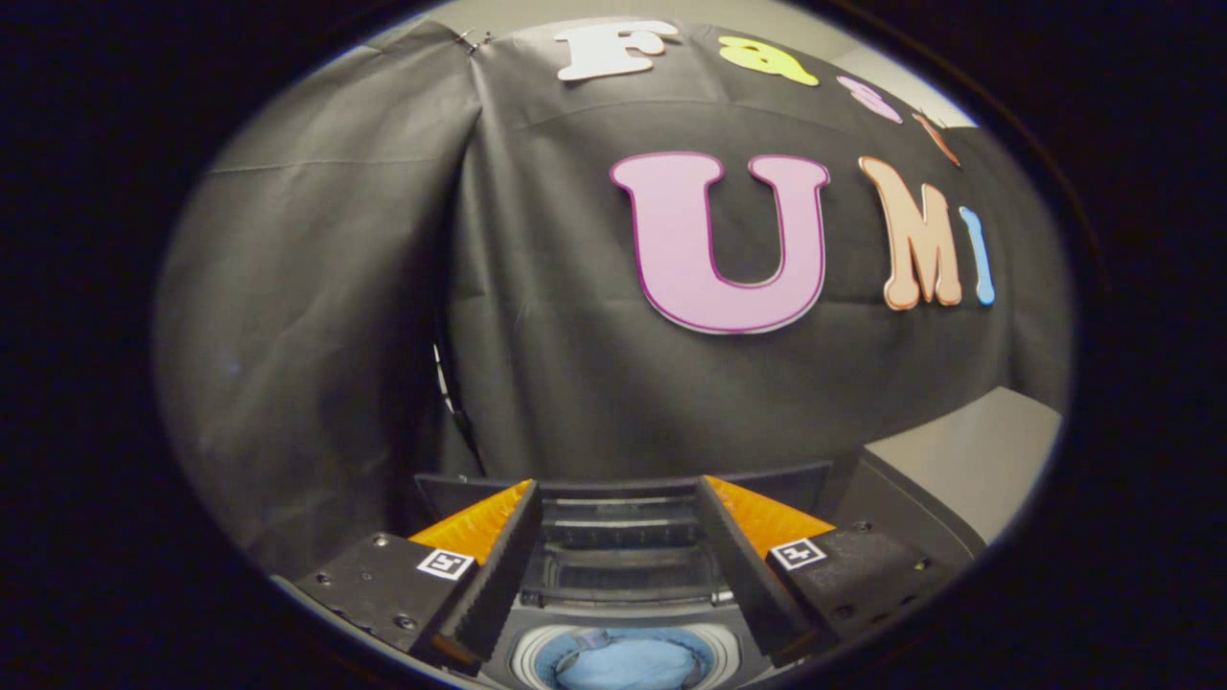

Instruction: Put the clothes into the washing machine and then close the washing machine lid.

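My gripper (618, 494) is open, its two fingers spread wide with nothing held between them. Below and between the fingers lies the washing machine's round drum opening (625, 656), and light blue clothes (628, 666) rest inside it. The machine's dark lid (623, 517) stands raised behind the opening, just beyond the fingertips, with its ribbed inner face turned toward me. The gripper hovers above the machine, touching neither lid nor clothes.
Black cloth wall (575, 335) hangs close behind the machine and folds at a corner on the left. A pale grey flat-topped surface (968, 460) stands to the right of the machine.
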Motion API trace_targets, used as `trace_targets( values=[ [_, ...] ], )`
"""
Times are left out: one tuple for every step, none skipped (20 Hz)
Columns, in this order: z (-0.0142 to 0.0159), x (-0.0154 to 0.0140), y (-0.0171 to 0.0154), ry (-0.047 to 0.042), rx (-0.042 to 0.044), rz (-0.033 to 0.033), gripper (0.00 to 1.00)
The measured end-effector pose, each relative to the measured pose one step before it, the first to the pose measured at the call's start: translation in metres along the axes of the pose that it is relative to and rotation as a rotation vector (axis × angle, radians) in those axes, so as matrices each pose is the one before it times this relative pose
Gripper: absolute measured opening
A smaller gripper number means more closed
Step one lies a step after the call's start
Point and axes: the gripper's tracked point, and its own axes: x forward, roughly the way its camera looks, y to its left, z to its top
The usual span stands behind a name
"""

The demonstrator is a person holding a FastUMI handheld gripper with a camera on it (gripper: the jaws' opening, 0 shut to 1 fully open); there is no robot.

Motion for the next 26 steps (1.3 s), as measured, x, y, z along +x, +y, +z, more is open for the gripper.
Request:
trace_targets(
  values=[
    [0.00033, 0.01078, 0.00394, 0.00566, 0.01896, 0.00428, 0.97],
    [-0.00324, 0.00823, 0.00684, 0.01952, 0.01741, 0.01197, 0.96],
    [0.00568, 0.01111, -0.00093, -0.03316, 0.00061, -0.01974, 0.97],
    [0.0027, 0.01434, -0.00731, -0.01675, -0.01706, -0.03364, 0.97],
    [-0.00127, 0.01467, -0.00486, -0.00176, -0.0038, -0.03291, 0.97],
    [-0.00359, 0.0146, -0.00268, 0.01219, -0.01413, -0.01147, 0.98],
    [-0.00203, 0.01084, 0.00046, 0.00348, -0.0065, 0.00099, 0.98],
    [-0.00726, 0.01172, 0.0038, 0.01739, 0.01224, 0.03015, 0.97],
    [-0.00689, 0.00827, 0.00112, 0.01476, 0.026, 0.00599, 0.97],
    [-0.00604, 0.00143, -0.00376, -0.01236, -0.00842, -0.01725, 0.98],
    [-0.00528, 0.00487, 0.00164, -0.00304, -0.04374, -0.02189, 0.98],
    [0.00388, 0.00312, -0.00037, -0.03225, -0.04879, 0.00226, 0.97],
    [-0.00387, 0.003, 0.00076, 0.02601, 0.02776, 0.01376, 0.97],
    [-0.00009, 0.00037, -0.0029, -0.00264, 0.01012, 0.01074, 0.97],
    [-0.00136, -0.00039, -0.00013, 0.01662, 0.0005, 0.0127, 0.97],
    [0.00308, -0.00324, 0.00095, 0.01091, -0.00722, 0.00227, 0.97],
    [0.00069, -0.00183, 0.00061, 0.00444, 0.00238, -0.00101, 0.98],
    [-0.00364, -0.00091, -0.00048, 0.00776, -0.00207, -0.00243, 0.98],
    [0.00007, -0.00083, -0.00063, -0.00232, -0.00709, -0.00025, 0.98],
    [0.00157, -0.00087, -0.00066, -0.01508, 0.00102, 0.00178, 0.98],
    [0.00209, 0.00059, 0.00084, -0.02942, 0.0013, 0.00284, 0.98],
    [0.00324, -0.0015, -0.00056, -0.03399, 0.00265, -0.00032, 0.98],
    [0.00359, -0.00186, -0.00026, -0.02531, 0.00426, -0.00592, 0.99],
    [-0.00072, 0.0029, -0.00293, -0.00017, -0.00516, -0.00993, 0.98],
    [-0.00053, -0.00027, -0.00125, 0.00132, -0.00118, -0.00641, 0.98],
    [-0.00099, -0.00024, -0.00076, 0.00261, -0.00093, -0.00424, 0.98]
  ],
)
